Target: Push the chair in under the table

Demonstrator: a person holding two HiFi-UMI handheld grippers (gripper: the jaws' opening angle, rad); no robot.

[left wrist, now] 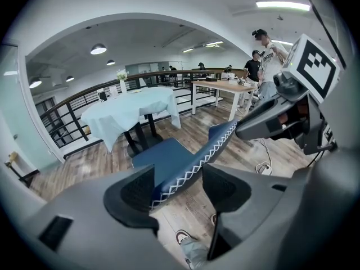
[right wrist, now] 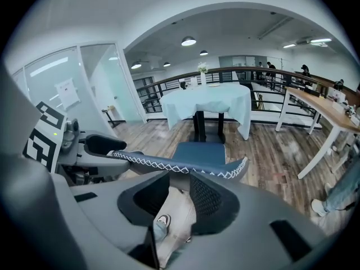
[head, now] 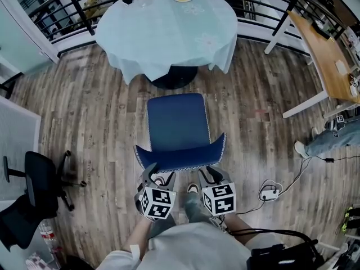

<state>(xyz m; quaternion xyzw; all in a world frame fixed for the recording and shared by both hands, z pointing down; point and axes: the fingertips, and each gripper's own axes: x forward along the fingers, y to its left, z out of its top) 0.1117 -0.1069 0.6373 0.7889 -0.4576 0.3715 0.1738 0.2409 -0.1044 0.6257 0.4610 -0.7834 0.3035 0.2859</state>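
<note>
Blue chair (head: 179,129), legs hidden under seat; table (head: 163,35), far edge cropped

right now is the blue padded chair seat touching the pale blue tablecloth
Apart. The head view shows wood floor and the dark pedestal base between the blue padded chair seat and the pale blue tablecloth.
</note>
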